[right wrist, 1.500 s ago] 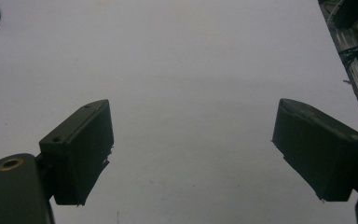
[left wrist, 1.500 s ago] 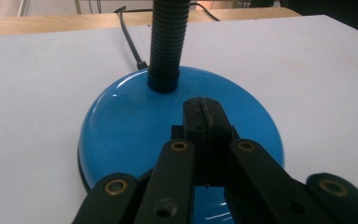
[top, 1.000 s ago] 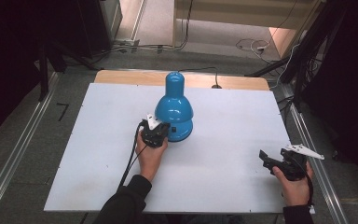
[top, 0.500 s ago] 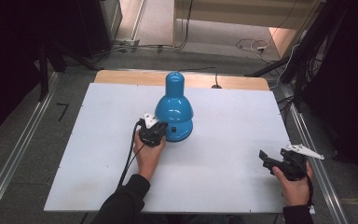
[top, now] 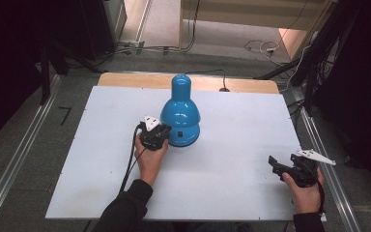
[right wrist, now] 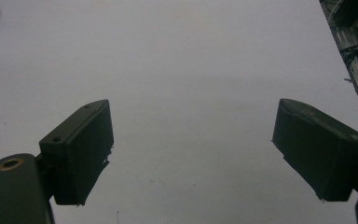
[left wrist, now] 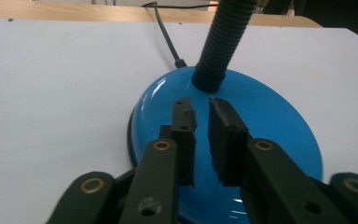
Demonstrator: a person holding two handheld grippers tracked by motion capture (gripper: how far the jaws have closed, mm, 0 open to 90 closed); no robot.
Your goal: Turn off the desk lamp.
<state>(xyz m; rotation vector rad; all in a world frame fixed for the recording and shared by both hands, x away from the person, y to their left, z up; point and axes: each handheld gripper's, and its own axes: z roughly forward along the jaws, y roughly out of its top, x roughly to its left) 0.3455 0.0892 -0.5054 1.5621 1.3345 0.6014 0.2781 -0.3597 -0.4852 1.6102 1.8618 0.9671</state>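
The blue desk lamp (top: 180,113) stands at centre-far of the table (top: 77,159). Left gripper (left wrist: 200,114) hovers over its base w/ jaws narrow, just been opening, nothing between them, probably after pressing the switch. Right gripper (right wrist: 191,149) rests near-right, jaws wide, idle.

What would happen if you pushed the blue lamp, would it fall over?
Probably not easily. The lamp sits on a wide, flat round base, so it would likely slide on the smooth table rather than tip. Its ribbed neck looks bendy, so pushing high up might just flex it.
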